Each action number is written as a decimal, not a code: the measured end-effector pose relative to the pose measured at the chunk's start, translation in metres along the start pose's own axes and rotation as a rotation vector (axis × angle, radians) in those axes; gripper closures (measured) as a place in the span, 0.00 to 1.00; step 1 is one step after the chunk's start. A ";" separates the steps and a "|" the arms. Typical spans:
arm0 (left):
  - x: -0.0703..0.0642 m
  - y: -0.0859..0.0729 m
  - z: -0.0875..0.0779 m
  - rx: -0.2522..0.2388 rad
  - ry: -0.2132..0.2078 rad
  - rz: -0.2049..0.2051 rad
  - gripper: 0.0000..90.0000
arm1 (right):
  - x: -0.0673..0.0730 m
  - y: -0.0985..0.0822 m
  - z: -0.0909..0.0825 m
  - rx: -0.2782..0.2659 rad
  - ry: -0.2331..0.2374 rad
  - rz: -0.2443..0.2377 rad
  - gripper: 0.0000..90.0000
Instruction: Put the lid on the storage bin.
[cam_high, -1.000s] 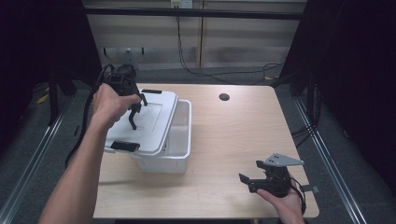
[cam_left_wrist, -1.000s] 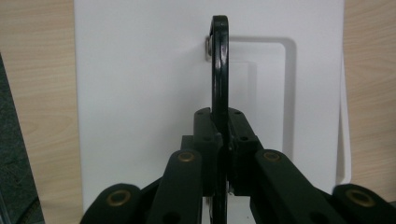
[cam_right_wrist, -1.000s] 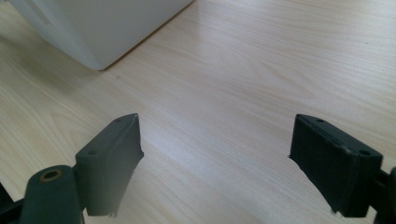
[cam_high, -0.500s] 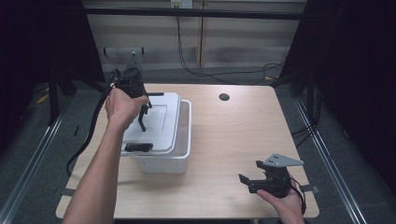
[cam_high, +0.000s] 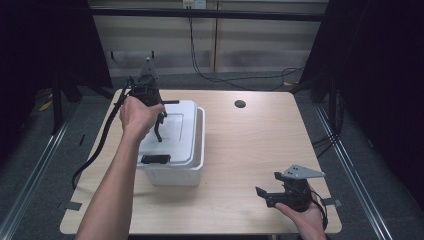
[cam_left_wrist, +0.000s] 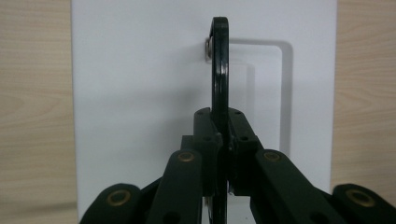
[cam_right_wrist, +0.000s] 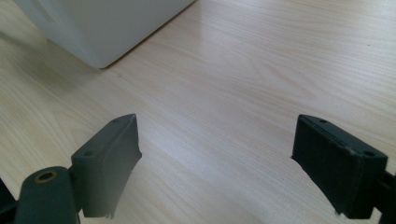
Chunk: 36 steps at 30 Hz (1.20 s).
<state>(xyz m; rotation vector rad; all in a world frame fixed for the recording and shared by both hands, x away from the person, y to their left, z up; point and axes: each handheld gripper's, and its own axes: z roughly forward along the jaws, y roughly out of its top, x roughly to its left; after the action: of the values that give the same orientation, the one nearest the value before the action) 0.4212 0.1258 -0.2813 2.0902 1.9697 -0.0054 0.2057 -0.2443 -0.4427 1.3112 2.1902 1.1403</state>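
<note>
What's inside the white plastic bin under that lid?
Cannot tell. The white lid covers most of the bin, offset so a strip of the rim shows at its right. The left hand-held gripper is clamped on the lid's black handle. The contents stay hidden.

A lab: bare wooden table (cam_high: 240, 150) ringed by black curtains (cam_high: 380, 75).

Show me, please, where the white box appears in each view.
High view: white box left of centre, under the person's left hand.
Left gripper view: its lid spans the middle, behind the black handle.
Right gripper view: its corner sits top left.
Shared landmark: the light wooden table.
</note>
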 end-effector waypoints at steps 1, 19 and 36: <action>-0.001 0.000 0.000 0.010 -0.005 0.003 0.94 | 0.000 0.000 0.000 -0.001 0.002 -0.001 0.16; -0.019 0.001 0.005 -0.003 -0.012 0.006 0.94 | 0.000 0.000 0.000 0.003 0.003 -0.004 0.16; -0.023 0.002 0.015 0.003 -0.019 0.003 0.94 | 0.000 0.000 0.000 0.002 0.005 -0.007 0.16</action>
<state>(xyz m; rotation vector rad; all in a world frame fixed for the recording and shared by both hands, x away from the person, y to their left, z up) 0.4237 0.1007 -0.2913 2.0870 1.9566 -0.0271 0.2054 -0.2444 -0.4430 1.3020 2.1987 1.1406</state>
